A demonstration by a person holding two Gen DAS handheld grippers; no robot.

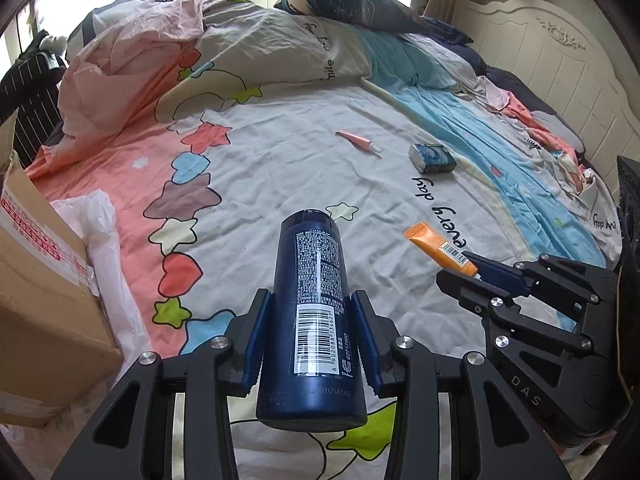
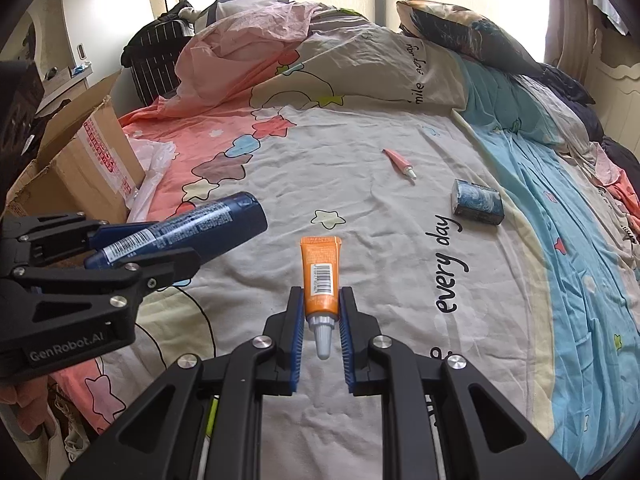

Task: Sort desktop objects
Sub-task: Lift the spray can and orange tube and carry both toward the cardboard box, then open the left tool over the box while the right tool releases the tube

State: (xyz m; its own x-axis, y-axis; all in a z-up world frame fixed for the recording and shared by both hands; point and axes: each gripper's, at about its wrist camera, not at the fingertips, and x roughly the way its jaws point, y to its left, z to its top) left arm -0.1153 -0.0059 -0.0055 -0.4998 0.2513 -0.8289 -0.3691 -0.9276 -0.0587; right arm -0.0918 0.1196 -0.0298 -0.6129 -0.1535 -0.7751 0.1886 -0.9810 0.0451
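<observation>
Far left: one cardboard box (image 2: pixel 86 160) standing open at the bed's edge, a likely drop spot. Left gripper (image 1: pixel 312 344) clamping one dark blue bottle (image 1: pixel 312 312), fingers pressed to its sides, lifted above the bedsheet (image 1: pixel 280 152). Right gripper (image 2: pixel 322 320) pinching one orange tube (image 2: pixel 320 276) near its cap, jaws nearly closed. Looking like mid-carry on both sides; next, needing a placing spot for each. Lying further right on the sheet: one pink tube (image 2: pixel 398 162), one small blue box (image 2: pixel 476 202).
</observation>
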